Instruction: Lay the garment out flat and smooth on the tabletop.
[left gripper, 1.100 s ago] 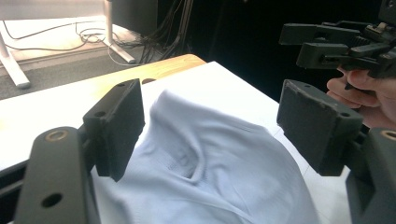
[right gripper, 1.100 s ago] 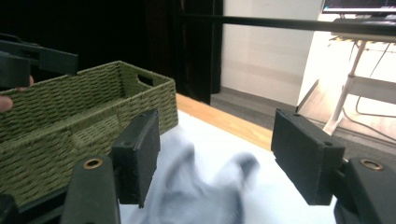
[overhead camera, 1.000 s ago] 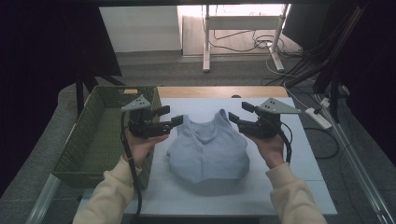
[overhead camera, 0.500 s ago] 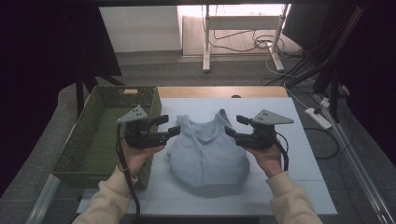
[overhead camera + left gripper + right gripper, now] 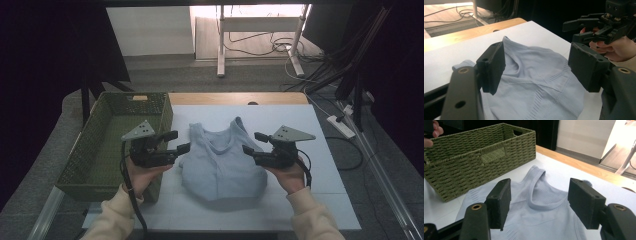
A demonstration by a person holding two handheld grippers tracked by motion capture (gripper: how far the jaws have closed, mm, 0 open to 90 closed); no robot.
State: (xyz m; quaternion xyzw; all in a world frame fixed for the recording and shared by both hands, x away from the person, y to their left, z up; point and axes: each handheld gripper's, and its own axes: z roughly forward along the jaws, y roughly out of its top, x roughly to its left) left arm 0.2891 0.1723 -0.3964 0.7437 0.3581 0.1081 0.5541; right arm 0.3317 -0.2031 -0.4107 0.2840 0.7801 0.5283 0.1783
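A light blue sleeveless knit top (image 5: 222, 160) lies flat on the white table cover, neck toward the far side. My left gripper (image 5: 181, 141) hovers at its left edge, pointing right. Its jaws have just been closing a little but stand open, and in the left gripper view (image 5: 536, 65) the top (image 5: 531, 85) lies below them, untouched. My right gripper (image 5: 250, 142) hovers at the right edge and points left, open. In the right gripper view (image 5: 539, 205) the neckline (image 5: 541, 206) lies beneath the gap. The right gripper (image 5: 569, 32) also shows across the top.
A green woven basket (image 5: 135, 97) stands at the left of the table, close behind my left hand, and shows too in the right gripper view (image 5: 474, 157). The white cover (image 5: 300, 120) has bare room right of the top. Cables and a power strip (image 5: 342, 126) lie on the floor beyond.
Both grippers have come down and toward the near edge, from beside the top's shoulders to beside its middle. The top has not moved.
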